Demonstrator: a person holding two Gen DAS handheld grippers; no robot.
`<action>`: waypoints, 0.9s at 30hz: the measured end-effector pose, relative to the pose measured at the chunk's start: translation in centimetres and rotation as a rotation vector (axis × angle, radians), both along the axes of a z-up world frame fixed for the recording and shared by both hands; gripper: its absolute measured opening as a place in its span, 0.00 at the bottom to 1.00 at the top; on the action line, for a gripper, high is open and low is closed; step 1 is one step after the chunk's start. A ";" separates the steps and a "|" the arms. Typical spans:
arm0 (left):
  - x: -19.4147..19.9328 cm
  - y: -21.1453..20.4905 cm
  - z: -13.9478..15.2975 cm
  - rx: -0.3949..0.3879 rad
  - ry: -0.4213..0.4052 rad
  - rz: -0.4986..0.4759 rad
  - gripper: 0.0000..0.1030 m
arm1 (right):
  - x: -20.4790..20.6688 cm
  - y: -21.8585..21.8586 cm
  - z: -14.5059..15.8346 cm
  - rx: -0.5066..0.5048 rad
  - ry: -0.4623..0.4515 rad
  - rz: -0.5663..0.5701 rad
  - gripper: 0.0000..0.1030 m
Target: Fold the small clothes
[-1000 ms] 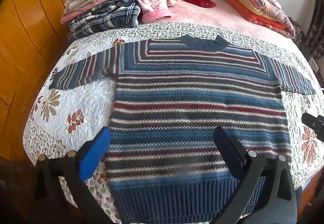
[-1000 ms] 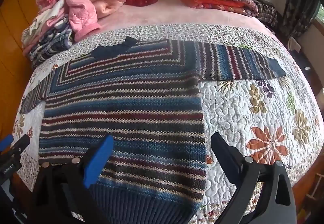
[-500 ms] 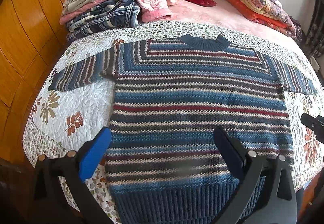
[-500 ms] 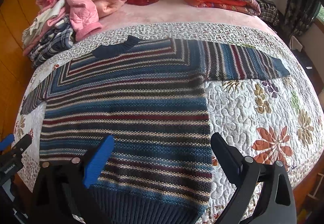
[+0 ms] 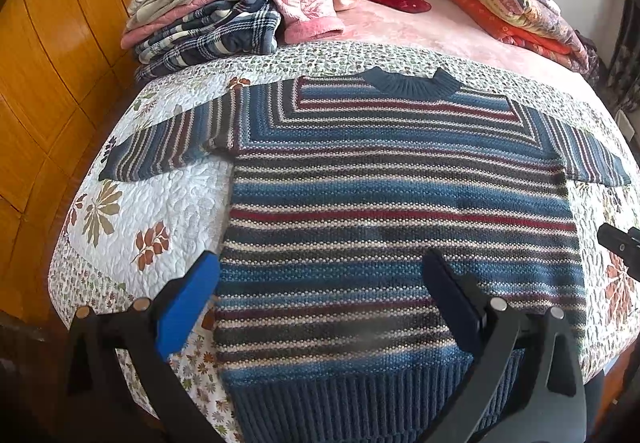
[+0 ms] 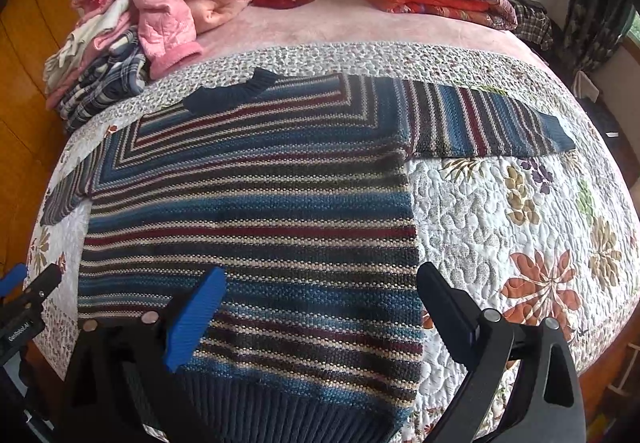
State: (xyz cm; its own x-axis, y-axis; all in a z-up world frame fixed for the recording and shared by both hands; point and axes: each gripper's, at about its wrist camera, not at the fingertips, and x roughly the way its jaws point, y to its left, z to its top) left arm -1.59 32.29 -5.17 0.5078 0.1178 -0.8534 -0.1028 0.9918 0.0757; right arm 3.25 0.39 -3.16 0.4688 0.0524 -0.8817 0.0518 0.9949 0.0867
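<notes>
Striped sweater (image 5: 400, 211) spread flat, sleeves out, along the bed's (image 6: 500, 211) near edge. Left gripper (image 5: 320, 295) and right gripper (image 6: 320, 303) above the hem, jaws spread, pinching nothing. Likely trouble: catching quilt (image 5: 160, 203) with the knit; hem sliding off the edge.

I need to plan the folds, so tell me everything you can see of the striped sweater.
The striped knitted sweater lies flat and unfolded on the floral quilted bedspread, collar away from the cameras. Bands of blue, grey, cream and dark red cross the body; collar and hem are dark blue ribbing. Both sleeves stretch straight out sideways. The left tool and right tool stand open near the hem, gripping nothing.
</notes>
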 end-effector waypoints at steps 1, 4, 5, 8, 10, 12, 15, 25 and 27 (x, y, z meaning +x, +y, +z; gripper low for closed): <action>0.0 0.1 0.0 0.001 0.001 0.000 0.97 | 0.0 0.0 0.0 -0.001 0.000 0.000 0.94; 0.0 0.0 0.0 0.002 0.001 -0.001 0.97 | 0.1 0.0 -0.1 -0.001 0.003 0.000 0.94; 0.0 0.0 0.0 0.003 0.001 -0.001 0.97 | 0.1 0.0 -0.1 -0.001 0.003 0.000 0.94; 0.0 0.1 -0.1 0.003 0.004 -0.002 0.97 | 0.3 -0.2 -0.3 -0.002 0.008 0.001 0.94; 0.0 0.1 -0.2 0.005 0.005 -0.003 0.97 | 0.3 -0.2 -0.4 -0.002 0.012 0.000 0.94; 0.0 0.1 -0.1 0.007 0.006 -0.002 0.97 | 0.3 -0.2 -0.5 -0.001 0.014 0.001 0.94; 0.0 0.1 -0.2 0.006 0.006 -0.001 0.97 | 0.3 -0.2 -0.5 -0.001 0.013 0.000 0.94; -0.1 0.4 -0.2 0.008 0.006 0.000 0.97 | 0.3 -0.2 -0.5 -0.002 0.014 0.000 0.95; -0.1 0.4 -0.2 0.008 0.005 -0.001 0.97 | 0.3 -0.2 -0.5 0.000 0.014 0.000 0.95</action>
State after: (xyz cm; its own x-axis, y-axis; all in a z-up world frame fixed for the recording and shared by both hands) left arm -1.64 32.65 -5.33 0.5032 0.1239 -0.8553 -0.1017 0.9913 0.0838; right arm 3.56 0.20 -3.66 0.4563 0.0525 -0.8883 0.0529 0.9949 0.0859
